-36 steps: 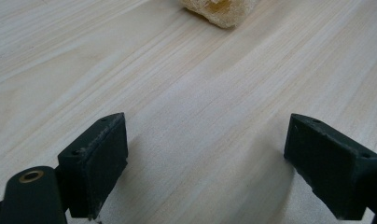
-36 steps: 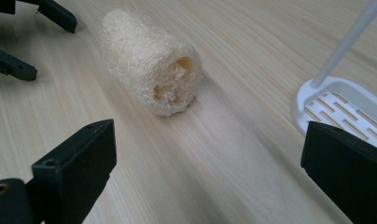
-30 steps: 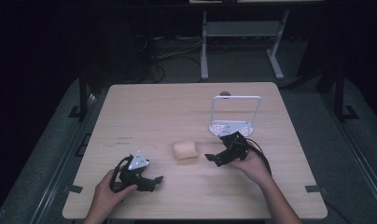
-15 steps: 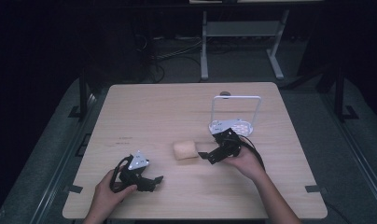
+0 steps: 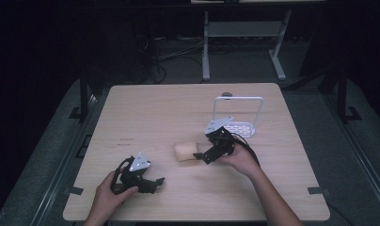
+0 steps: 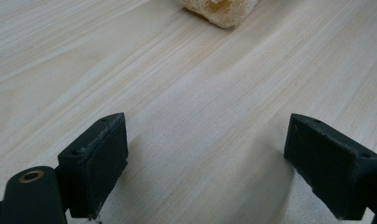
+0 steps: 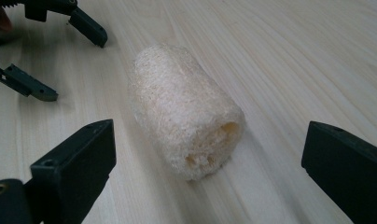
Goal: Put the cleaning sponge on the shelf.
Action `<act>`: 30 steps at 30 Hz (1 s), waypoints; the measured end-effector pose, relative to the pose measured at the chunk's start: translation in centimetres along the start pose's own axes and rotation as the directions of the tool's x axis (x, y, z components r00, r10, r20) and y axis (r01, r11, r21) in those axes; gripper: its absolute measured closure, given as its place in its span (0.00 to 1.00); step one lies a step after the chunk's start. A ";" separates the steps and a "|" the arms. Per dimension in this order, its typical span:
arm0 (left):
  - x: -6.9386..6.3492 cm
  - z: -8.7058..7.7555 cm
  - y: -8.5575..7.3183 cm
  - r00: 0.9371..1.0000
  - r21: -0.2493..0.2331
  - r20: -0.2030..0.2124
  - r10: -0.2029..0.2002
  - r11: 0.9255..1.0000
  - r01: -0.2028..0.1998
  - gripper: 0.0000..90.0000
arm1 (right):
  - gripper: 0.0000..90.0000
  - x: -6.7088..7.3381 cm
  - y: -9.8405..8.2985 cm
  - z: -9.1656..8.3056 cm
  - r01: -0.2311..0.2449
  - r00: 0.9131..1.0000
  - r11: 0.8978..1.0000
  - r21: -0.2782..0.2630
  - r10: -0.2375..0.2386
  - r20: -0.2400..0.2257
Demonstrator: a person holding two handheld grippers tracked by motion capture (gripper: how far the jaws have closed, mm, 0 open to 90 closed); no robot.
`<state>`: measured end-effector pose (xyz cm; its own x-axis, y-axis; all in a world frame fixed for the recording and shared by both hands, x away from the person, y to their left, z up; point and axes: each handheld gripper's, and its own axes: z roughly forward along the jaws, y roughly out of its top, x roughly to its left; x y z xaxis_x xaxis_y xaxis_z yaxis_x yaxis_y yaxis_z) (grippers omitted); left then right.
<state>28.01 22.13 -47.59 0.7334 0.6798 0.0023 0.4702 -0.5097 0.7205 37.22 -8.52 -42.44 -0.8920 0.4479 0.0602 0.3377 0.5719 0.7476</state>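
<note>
Item: loofah piece (image 7: 186, 112), a pale cylinder lying on its side on the bench (image 5: 155, 108), just off centre toward 5 o'clock.
Right gripper (image 5: 201, 157): at 3 o'clock of the loofah piece, jaws apart, one on either side of its near end; no contact visible.
Left gripper (image 5: 153, 182): resting low at 7 o'clock of the bench, jaws apart and empty, well apart from the loofah piece.
Rack (image 5: 238, 116): white wire stand at 1 o'clock of the loofah piece, nothing in it.
Progress: approach complete, by my judgement; grasp not yet made.
Outstanding: closing on the loofah piece, lifting, placing; destination unconfirmed.
</note>
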 end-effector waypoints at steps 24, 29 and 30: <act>0.0 0.0 0.0 1.000 0.005 0.000 0.002 1.000 -0.002 0.14 | 0.03 -0.6 1.5 3.9 0.044 0.995 0.999 0.024 -0.042 -0.086; 0.0 0.0 0.0 1.000 0.005 0.000 0.002 1.000 -0.002 0.14 | 0.03 -0.4 1.9 4.7 0.067 0.991 0.997 0.036 -0.062 -0.115; 0.0 0.0 0.0 1.000 0.004 0.000 0.002 1.000 -0.002 0.14 | 0.03 -0.4 1.9 4.8 0.072 0.991 0.997 0.037 -0.068 -0.117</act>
<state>28.01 22.15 -47.56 0.7343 0.6789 0.0035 0.4711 -0.5132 0.7174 39.63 -4.29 -44.20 -0.9417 0.3251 0.0863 0.2832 0.6279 0.7249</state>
